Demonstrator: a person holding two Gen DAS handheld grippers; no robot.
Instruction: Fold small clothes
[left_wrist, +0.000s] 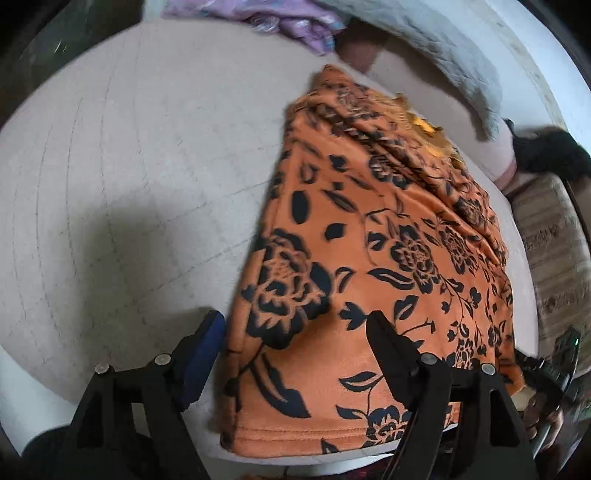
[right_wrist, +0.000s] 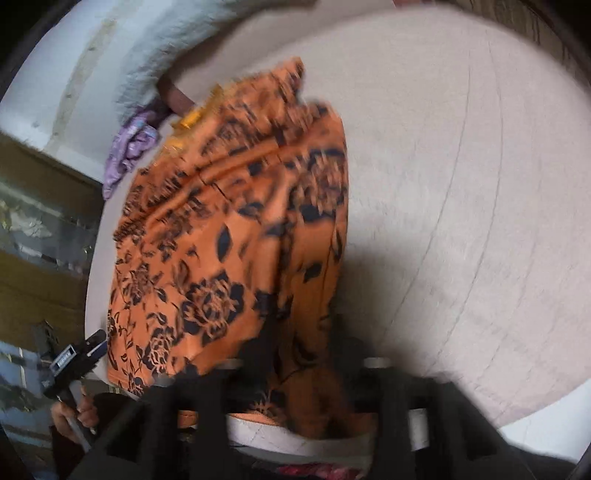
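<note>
We held our left gripper with jaws apart over the garment, its hem toward 6 o'clock. Our right gripper was too blurred; we could not tell its jaws' state.

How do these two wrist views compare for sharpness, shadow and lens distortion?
Left wrist view: mostly sharp, the orange floral garment crisp, a gripper shadow on the pale bed cover, straight quilting lines bowed by the fisheye. Right wrist view: motion blur smears the garment's print, the right gripper is a dark blur, with a shadow beside it.
</note>
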